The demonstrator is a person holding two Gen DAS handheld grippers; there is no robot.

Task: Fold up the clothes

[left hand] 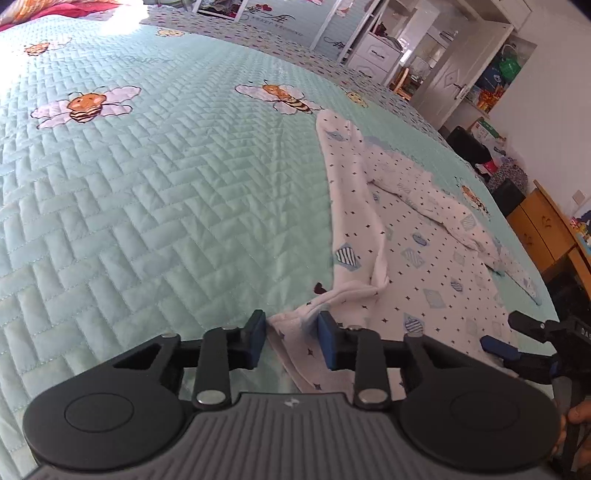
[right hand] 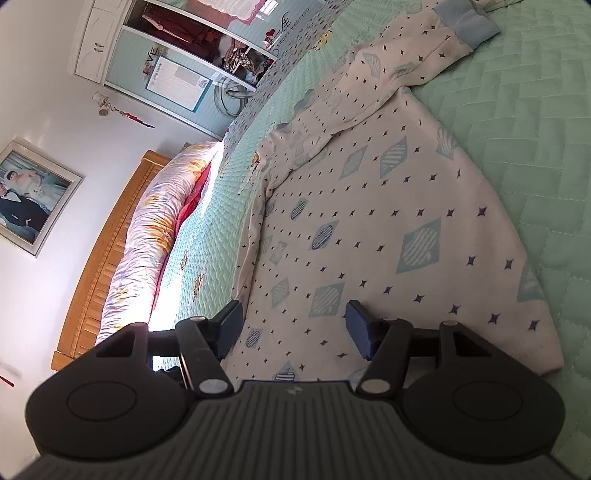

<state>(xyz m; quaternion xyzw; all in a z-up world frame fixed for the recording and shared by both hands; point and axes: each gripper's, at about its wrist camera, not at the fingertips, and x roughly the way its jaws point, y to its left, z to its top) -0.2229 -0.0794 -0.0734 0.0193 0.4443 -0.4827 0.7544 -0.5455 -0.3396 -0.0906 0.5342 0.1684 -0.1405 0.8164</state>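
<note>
Left tongs (left hand: 291, 339) are closing on a bunched corner of the shirt (left hand: 417, 258); the cloth is sitting between the blue pads (left hand: 327, 341), touching the left one, though whether both are pressing it I cannot tell. Right tongs (right hand: 293, 330) are standing open, hovering over the shirt's hem with nothing gripped. In the left view they (left hand: 517, 339) are showing at the right edge, beside the shirt. The shirt, white with small dark stars and pale blue diamonds, is lying spread on the bed (left hand: 147, 203), over its green quilted cover with bees. One sleeve (right hand: 424, 48) is lying across the body, its blue cuff (right hand: 467, 22) reaching the quilt.
</note>
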